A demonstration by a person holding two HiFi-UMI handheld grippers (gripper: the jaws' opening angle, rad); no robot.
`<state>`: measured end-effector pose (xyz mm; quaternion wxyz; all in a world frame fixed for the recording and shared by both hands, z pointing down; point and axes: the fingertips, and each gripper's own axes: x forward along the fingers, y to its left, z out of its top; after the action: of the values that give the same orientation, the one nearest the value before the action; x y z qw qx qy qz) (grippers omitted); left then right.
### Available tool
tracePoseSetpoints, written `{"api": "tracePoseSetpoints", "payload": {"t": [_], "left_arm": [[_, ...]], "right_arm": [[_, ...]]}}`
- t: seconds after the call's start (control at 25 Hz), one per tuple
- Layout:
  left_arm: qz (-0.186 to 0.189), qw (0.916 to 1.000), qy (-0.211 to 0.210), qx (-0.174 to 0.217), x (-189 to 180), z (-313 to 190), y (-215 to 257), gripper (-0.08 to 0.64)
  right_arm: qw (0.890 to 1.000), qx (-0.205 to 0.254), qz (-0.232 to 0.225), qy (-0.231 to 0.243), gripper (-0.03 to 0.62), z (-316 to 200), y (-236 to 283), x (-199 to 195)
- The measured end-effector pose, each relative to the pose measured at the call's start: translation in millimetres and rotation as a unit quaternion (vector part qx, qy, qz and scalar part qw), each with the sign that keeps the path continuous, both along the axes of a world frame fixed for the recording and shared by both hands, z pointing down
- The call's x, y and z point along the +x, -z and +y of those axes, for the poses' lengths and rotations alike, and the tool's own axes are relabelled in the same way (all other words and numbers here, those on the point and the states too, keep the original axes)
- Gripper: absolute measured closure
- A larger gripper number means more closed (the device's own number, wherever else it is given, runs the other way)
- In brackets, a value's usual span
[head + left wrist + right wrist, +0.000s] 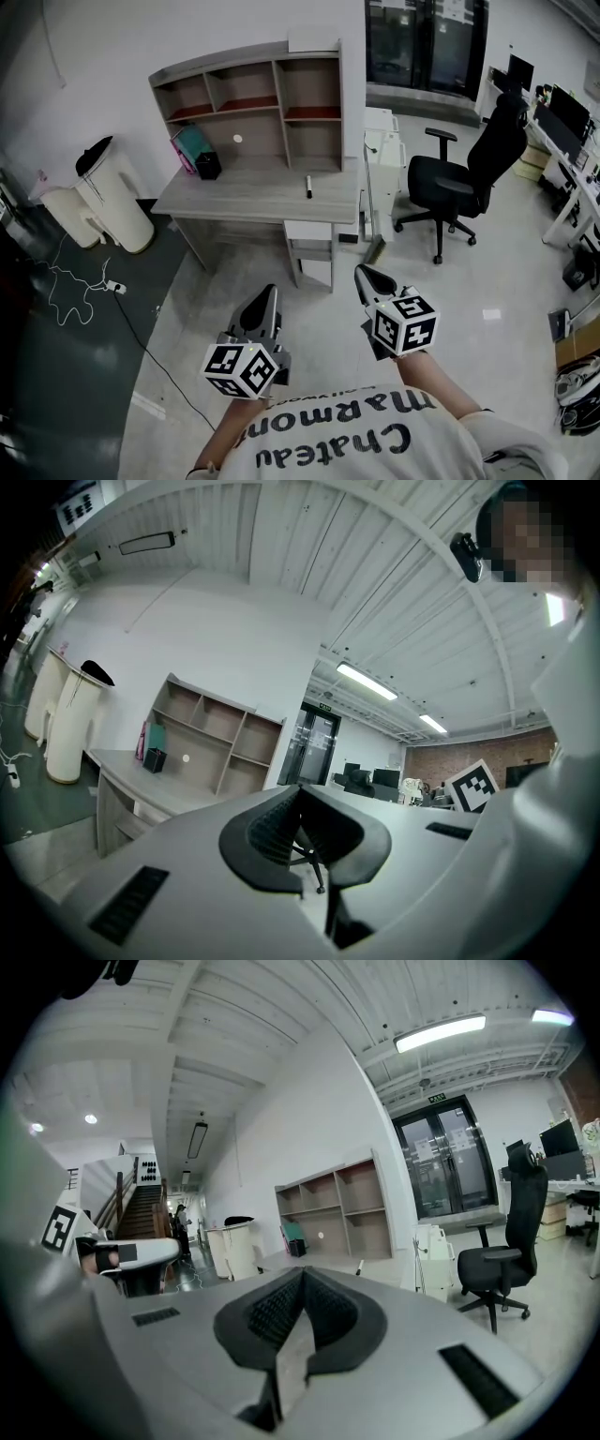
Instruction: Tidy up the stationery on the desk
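A grey desk [253, 195] with a shelf unit stands against the far wall. On it lie a dark marker [308, 187], a black pen holder [208, 165] and a teal and pink book [190, 145] leaning beside the holder. A small white round thing [237, 139] sits in a shelf bay. Both grippers hang in the air over the floor, well short of the desk. My left gripper [270, 292] is shut and empty, its tips meeting [300, 787]. My right gripper [361, 272] is also shut with nothing in it [302, 1271]. The right gripper view shows the marker [359, 1267] far ahead.
A black office chair [464, 178] stands to the right of the desk, with a white drawer unit [380, 159] between them. A white bin [112, 192] stands left of the desk, and a cable [84, 281] trails over the floor. More desks line the right wall.
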<state>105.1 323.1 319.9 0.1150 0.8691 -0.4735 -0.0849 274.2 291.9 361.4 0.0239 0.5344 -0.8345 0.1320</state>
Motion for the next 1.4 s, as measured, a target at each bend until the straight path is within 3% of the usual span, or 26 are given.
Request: {"api": "tracePoseSetpoints", "payload": {"t": [0.2, 0.52, 0.8, 1.4], "left_arm": [[0.004, 1.0, -0.002, -0.001, 14, -22, -4, 0.545], [0.016, 0.9988, -0.004, -0.047, 18, -31, -40, 0.545], [0.007, 0.998, -0.005, -0.062, 19, -57, -55, 0.545], [0.0, 0.9979, -0.034, -0.055, 18, -192, -43, 0.545]], "right_arm": [[1.0, -0.004, -0.002, -0.004, 0.58, -16, -4, 15], [0.998, -0.057, -0.015, 0.003, 0.58, -21, -47, 20], [0.997, -0.07, -0.017, 0.0, 0.58, -45, -59, 22], [0.997, -0.072, -0.011, -0.016, 0.58, -175, -51, 13]]}}
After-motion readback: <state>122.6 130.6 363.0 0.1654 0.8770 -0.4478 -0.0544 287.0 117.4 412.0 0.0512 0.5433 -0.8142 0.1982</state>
